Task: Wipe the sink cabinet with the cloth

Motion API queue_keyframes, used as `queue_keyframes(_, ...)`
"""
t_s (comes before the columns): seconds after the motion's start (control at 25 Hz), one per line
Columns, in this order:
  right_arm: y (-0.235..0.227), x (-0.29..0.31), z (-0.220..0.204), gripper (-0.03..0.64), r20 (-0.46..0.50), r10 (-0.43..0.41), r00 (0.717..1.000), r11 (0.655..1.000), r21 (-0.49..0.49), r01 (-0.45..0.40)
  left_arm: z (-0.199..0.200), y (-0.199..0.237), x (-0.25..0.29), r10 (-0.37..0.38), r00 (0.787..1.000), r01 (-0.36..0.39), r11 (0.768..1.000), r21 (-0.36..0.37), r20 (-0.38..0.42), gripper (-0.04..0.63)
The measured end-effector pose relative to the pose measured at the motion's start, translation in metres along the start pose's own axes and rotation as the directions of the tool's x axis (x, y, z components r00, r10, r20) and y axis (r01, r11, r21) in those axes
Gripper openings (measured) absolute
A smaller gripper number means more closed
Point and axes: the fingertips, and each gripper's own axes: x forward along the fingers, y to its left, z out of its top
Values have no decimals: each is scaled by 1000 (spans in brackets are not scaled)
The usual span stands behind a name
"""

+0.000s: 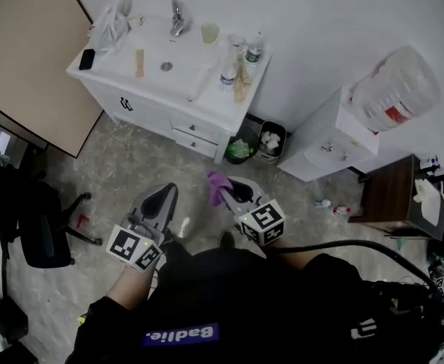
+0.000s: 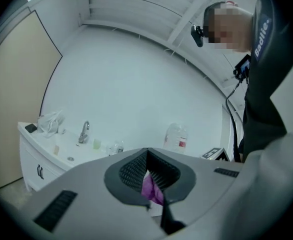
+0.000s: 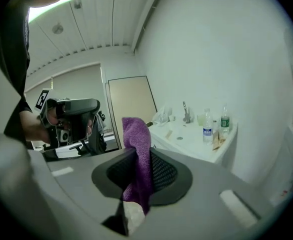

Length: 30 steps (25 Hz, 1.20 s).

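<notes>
The white sink cabinet [image 1: 152, 111] stands against the far wall, well ahead of both grippers, with a faucet [image 1: 177, 17] at its back. It also shows in the left gripper view as the sink cabinet [image 2: 36, 168] and in the right gripper view as the sink cabinet [image 3: 196, 144]. My right gripper [image 1: 226, 189] [image 3: 136, 170] is shut on a purple cloth [image 1: 217, 183] [image 3: 136, 139], which stands up out of the jaws. My left gripper [image 1: 164, 196] [image 2: 149, 171] is beside it, shut and empty. The purple cloth [image 2: 150, 189] shows just beyond its jaws.
On the countertop lie a plastic bag [image 1: 112, 25], a phone [image 1: 87, 59], a green cup [image 1: 210, 32] and bottles [image 1: 228, 74]. A small bin [image 1: 271, 141] and a water dispenser [image 1: 392, 89] stand right of the cabinet. A door [image 1: 25, 51] and a black chair [image 1: 40, 226] are at left.
</notes>
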Motion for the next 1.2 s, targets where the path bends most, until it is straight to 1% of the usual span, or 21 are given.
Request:
queue_keyframes(0.08,7,-29,13,60,38,29,999,1000,2,-29,2,-38,1,-17,1000,17,999,-32,-3,0)
queue_keyframes(0.2,26,-65,32,60,77,77,994,997,-17,-76,10,-85,-1,-58,998,58,997,-48,-8,0)
queue_keyframes(0.32,50,-89,49,60,111,120,987,992,-53,-115,18,-113,-7,-96,995,96,995,-42,-4,0)
queue_keyframes(0.4,62,-98,59,60,131,131,983,990,-78,-121,22,-124,-10,-127,992,127,991,-28,-8,0)
queue_keyframes(0.52,73,-103,72,60,144,125,982,990,-81,-114,27,-129,-15,-158,987,158,987,-7,-21,0)
queue_keyframes(0.68,81,-106,79,60,152,118,981,991,-82,-106,33,-132,-23,-186,982,187,982,32,-15,0)
queue_keyframes(0.8,88,-103,79,60,164,105,981,994,-55,-97,26,-129,-27,-187,982,187,982,20,-16,0)
queue_keyframes(0.96,92,-104,76,60,201,102,974,994,-54,-92,16,-133,-33,-198,980,199,977,82,-23,0)
queue_keyframes(1.04,95,-104,71,60,201,102,974,995,-40,-96,10,-134,-37,-203,979,205,974,94,-32,0)
queue_keyframes(1.2,96,-105,62,60,197,107,975,994,-50,-99,-1,-137,-39,-216,975,221,969,112,-55,0)
